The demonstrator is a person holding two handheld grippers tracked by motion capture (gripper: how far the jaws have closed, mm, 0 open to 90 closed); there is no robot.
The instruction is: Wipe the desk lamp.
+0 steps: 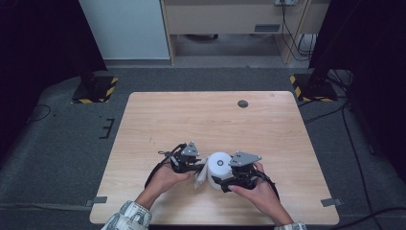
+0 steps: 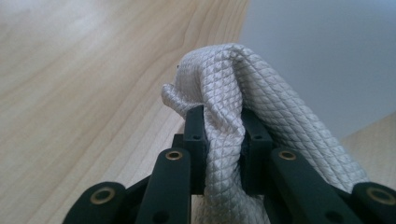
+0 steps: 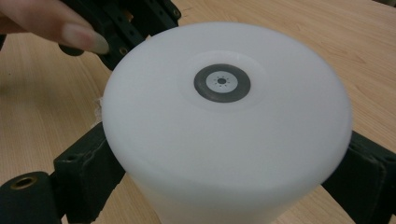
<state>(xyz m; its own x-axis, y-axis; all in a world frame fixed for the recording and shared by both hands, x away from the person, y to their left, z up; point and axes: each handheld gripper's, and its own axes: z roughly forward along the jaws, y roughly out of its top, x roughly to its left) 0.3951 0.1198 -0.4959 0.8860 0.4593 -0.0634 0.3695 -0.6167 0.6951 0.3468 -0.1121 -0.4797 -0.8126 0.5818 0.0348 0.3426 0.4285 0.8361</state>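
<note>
Between the fingers (image 2: pixel 195 135) of the left gripper (image 2: pixel 223 140) a fold of white quilted cloth (image 2: pixel 243 88) is pinched tight, the two pads drawn in until only the bunched fabric parts them. The cloth rises out of the grip and droops over to one side, close against a pale wall that is taken to be the side of the white cylinder (image 1: pixel 219 168); at this range that cannot be made out for certain.

The fingers (image 3: pixel 86 163) of the right gripper (image 3: pixel 224 172) are spread wide and set against opposite sides of the cylinder (image 3: pixel 224 121), which is clasped between them just below its flat top. A small dark ring (image 3: pixel 222 83) is set at the middle of that top.

In the high view the cylinder is seen standing upright on the table (image 1: pixel 210 115), near the person's edge, its long axis vertical. The left gripper (image 1: pixel 191 163) lies just to its left and the right gripper (image 1: pixel 225 182) just to its right, so the cloth (image 1: pixel 200 178) is held touching or very nearly touching the cylinder's left flank. The cylinder is steadied from the right, and the cloth-bearing left hand (image 1: pixel 165 177) is the one placed to be drawn across its wall. The next stroke turns on that side-by-side contact.
</note>
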